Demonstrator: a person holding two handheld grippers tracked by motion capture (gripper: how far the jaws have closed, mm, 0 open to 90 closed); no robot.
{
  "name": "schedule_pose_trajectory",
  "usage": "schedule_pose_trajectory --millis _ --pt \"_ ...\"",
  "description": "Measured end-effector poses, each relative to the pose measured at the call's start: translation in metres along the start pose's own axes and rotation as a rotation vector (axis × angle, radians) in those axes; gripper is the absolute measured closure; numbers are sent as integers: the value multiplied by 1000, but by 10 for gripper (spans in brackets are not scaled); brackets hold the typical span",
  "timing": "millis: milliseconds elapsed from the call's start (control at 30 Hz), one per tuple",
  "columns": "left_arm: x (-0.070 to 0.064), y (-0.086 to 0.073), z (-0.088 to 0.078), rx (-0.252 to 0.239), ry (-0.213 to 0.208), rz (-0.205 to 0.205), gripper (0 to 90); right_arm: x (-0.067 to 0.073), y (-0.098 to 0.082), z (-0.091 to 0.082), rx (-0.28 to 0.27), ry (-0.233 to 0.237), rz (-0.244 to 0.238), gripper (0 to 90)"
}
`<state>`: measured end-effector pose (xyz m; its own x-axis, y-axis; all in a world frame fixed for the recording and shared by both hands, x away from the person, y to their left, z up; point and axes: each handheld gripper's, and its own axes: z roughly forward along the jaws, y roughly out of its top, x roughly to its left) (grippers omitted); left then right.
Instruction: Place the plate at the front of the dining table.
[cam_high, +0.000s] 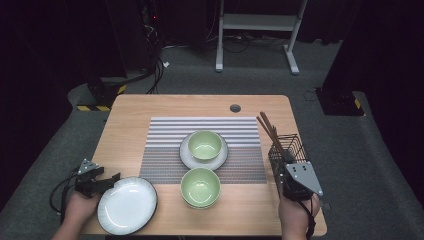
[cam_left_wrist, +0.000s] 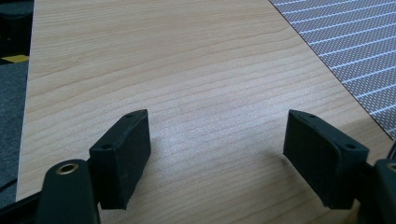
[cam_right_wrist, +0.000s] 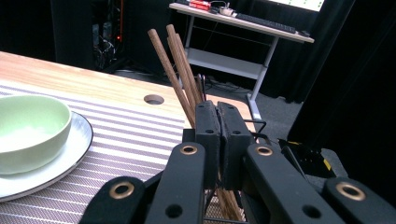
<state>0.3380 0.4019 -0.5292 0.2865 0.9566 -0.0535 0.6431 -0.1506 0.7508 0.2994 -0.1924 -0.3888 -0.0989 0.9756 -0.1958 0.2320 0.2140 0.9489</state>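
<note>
Brown chopsticks (cam_high: 266, 128) stand in the wire basket (cam_high: 296, 150); right gripper (cam_right_wrist: 219, 126) jaws together, left gripper (cam_left_wrist: 217, 140) jaws apart.

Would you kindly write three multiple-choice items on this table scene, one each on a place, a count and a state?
1. Where does the empty white plate lie?
A. by the left gripper
B. in the wire basket
C. under a bowl

2. How many green bowls are on the table?
A. one
B. two
C. four

3. How do the right gripper jaws stand?
A. wide apart
B. closed together
C. around a bowl

Key: 1 A, the high view shows it at the near left corner; 2 B, the bowl on the saucer and the near bowl; 3 B, the right gripper view shows its pads meeting.
</note>
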Motion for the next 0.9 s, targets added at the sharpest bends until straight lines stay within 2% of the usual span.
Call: schedule_pose_trajectory --millis 267,667,900 --pt "0 0 0 0 0 0 232 -4 4 -3 -22 -10 0 887" --pt "0 0 0 0 0 0 232 -4 10 2 -27 -31 -31 890" --pt "0 0 0 0 0 0 232 -5 10 2 -30 -37 -20 890"
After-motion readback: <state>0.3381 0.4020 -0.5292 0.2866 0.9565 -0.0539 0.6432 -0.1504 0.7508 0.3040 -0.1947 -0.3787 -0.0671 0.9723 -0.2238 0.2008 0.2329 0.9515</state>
